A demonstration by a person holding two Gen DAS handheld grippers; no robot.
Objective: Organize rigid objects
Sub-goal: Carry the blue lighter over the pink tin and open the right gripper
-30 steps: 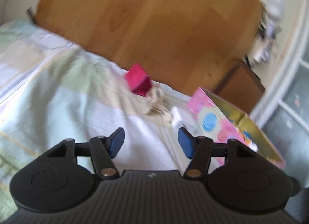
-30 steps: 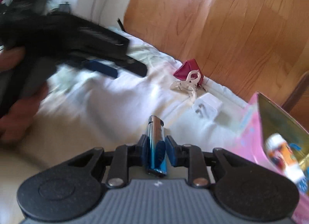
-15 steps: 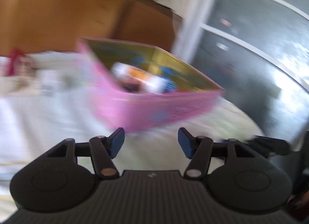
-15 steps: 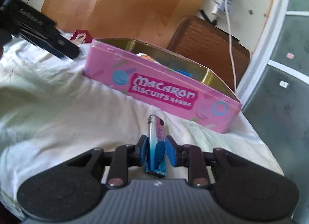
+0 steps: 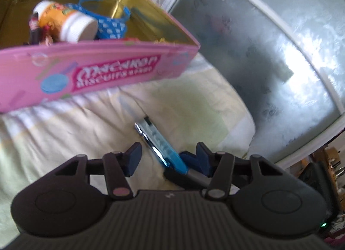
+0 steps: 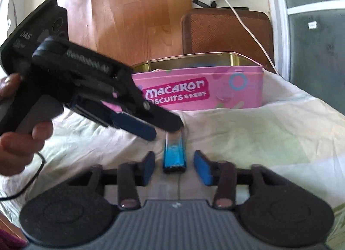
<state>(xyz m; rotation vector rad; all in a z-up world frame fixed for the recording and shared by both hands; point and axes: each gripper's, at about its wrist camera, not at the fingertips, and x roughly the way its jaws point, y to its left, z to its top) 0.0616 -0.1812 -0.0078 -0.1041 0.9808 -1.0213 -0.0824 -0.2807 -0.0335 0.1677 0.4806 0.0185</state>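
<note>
A blue lighter (image 6: pixel 174 152) lies on the pale bedsheet between the open pads of my right gripper (image 6: pixel 174 169), apart from both. It also shows in the left wrist view (image 5: pixel 159 145), between the open fingers of my left gripper (image 5: pixel 167 157), with the right gripper's fingertips (image 5: pixel 189 160) at its near end. The left gripper (image 6: pixel 148 128) hovers just above the lighter's far end. The open pink Macaron Biscuits tin (image 6: pixel 204 92) stands behind; in the left wrist view the tin (image 5: pixel 92 70) holds a white-capped orange bottle (image 5: pixel 66 23) and a blue patterned item (image 5: pixel 110 24).
The bedsheet (image 6: pixel 258 137) covers the bed. A brown chair back (image 6: pixel 226 32) and a white cable (image 6: pixel 237 16) stand behind the tin. A frosted glass door (image 5: pixel 280 60) is to the right. A hand (image 6: pixel 19 137) holds the left gripper.
My right gripper has opened and let go of the lighter, which now lies on the sheet. My left gripper swung across to the tin and down over the lighter.
</note>
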